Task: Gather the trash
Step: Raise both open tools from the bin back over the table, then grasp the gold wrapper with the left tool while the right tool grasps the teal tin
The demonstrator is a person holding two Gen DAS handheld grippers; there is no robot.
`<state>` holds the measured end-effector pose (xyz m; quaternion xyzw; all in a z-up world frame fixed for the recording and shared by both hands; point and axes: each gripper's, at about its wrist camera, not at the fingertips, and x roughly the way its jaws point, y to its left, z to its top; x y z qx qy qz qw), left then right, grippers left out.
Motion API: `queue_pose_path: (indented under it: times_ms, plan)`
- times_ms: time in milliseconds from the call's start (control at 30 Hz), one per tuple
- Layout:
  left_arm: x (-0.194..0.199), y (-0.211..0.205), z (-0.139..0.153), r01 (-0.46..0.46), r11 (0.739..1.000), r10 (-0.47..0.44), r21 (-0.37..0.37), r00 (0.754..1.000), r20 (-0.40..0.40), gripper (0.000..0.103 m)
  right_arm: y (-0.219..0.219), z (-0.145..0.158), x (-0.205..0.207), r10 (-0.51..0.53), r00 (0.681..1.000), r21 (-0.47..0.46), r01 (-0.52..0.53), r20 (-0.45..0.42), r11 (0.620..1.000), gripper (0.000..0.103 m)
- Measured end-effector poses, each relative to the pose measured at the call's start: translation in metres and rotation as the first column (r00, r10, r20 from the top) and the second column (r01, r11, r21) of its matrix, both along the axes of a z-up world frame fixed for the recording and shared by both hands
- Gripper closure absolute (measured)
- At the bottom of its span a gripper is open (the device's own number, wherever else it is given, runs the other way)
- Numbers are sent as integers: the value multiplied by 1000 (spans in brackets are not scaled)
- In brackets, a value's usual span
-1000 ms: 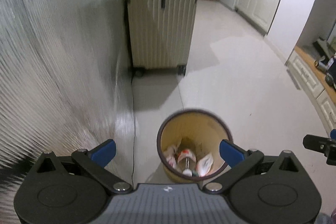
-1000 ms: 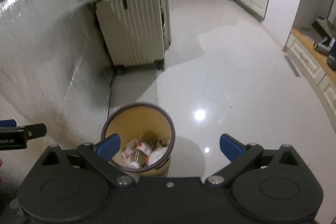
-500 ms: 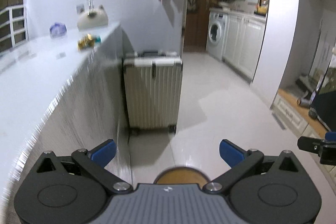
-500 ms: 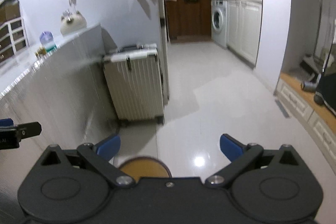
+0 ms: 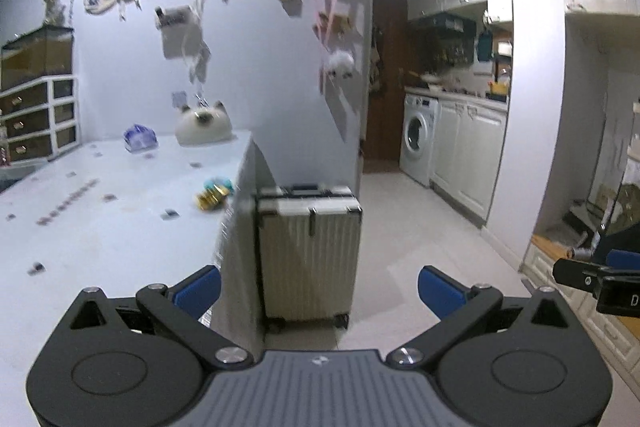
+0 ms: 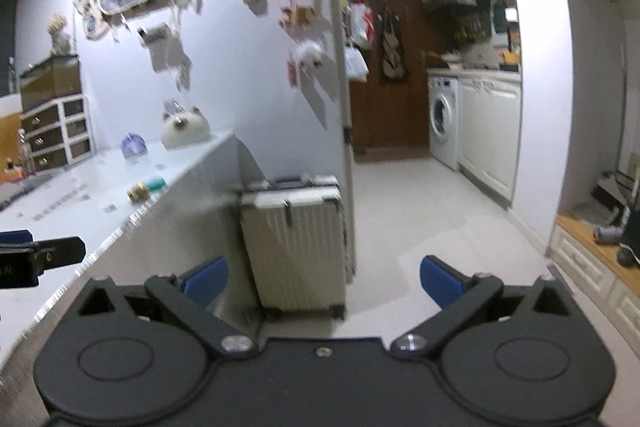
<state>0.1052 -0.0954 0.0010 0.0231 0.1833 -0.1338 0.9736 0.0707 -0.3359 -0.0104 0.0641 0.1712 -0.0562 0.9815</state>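
Observation:
My left gripper [image 5: 319, 289] is open and holds nothing; it is raised to counter height and faces down the room. My right gripper [image 6: 323, 285] is likewise open with nothing between its fingers, level with the left one. On the white counter [image 5: 100, 227] lie a crumpled gold wrapper [image 5: 210, 201] and a teal scrap [image 5: 218, 183] near its right edge, far ahead of both grippers. The right wrist view shows the same gold wrapper [image 6: 138, 191] and teal scrap [image 6: 155, 183]. Small bits are scattered over the counter top. The trash bin is out of view.
A cream ribbed suitcase [image 5: 308, 255] stands on the floor against the counter's end. A cat-shaped white object [image 5: 203, 129] and a bluish object [image 5: 139, 138] sit at the counter's back. A washing machine [image 5: 418, 139] and white cabinets [image 5: 468, 155] line the far right.
Both grippers have risen and tilted up from over the yellow bin of trash; the bin slid out of view and the counter top came into sight. Both stayed open.

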Motion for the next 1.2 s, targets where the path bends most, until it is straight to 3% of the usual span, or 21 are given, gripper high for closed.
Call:
queue_pose_path:
  times_ms: [267,467,633,900,1200]
  plan:
    - [11,51,31,-32,999,33,-11,998,56,0,43,21,25,77,994,2,-77,77,997,0]
    - [45,80,41,-44,999,43,10,997,58,0,68,25,57,117,987,15,-119,106,993,0]
    - [85,89,44,-11,999,9,46,999,43,0,83,21,92,125,989,-1,-125,80,992,0]
    - [161,73,16,65,997,-67,51,997,48,1,87,10,153,147,986,22,-149,72,989,0]
    - [239,52,-34,106,968,-114,228,993,25,25,72,0,218,154,986,46,-157,63,987,0]
